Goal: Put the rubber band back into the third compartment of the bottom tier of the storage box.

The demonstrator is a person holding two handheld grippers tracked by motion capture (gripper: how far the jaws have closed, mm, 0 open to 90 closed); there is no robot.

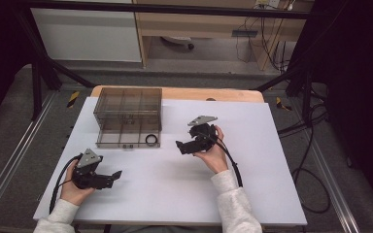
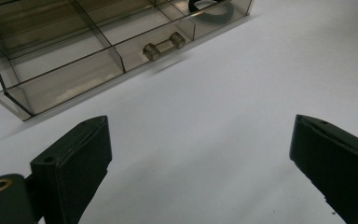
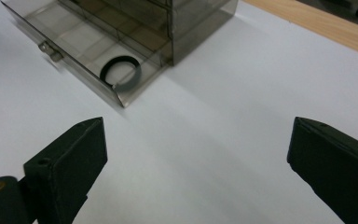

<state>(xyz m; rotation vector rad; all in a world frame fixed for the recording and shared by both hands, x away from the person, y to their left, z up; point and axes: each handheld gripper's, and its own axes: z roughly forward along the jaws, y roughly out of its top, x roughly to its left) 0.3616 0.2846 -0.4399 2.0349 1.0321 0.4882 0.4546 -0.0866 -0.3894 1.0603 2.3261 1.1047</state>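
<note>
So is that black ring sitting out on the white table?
No, the black ring lies inside the end compartment of the pulled-out drawer of the clear box, not on the table.

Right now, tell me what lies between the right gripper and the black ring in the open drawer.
Only bare white table and the drawer's clear front wall lie between the right gripper and the black ring, as the right gripper view shows.

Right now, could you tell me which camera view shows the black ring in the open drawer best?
The right gripper view: the black ring lies whole and close in the drawer's end compartment. The high view shows it small; the left gripper view crops it at the top edge.
</note>
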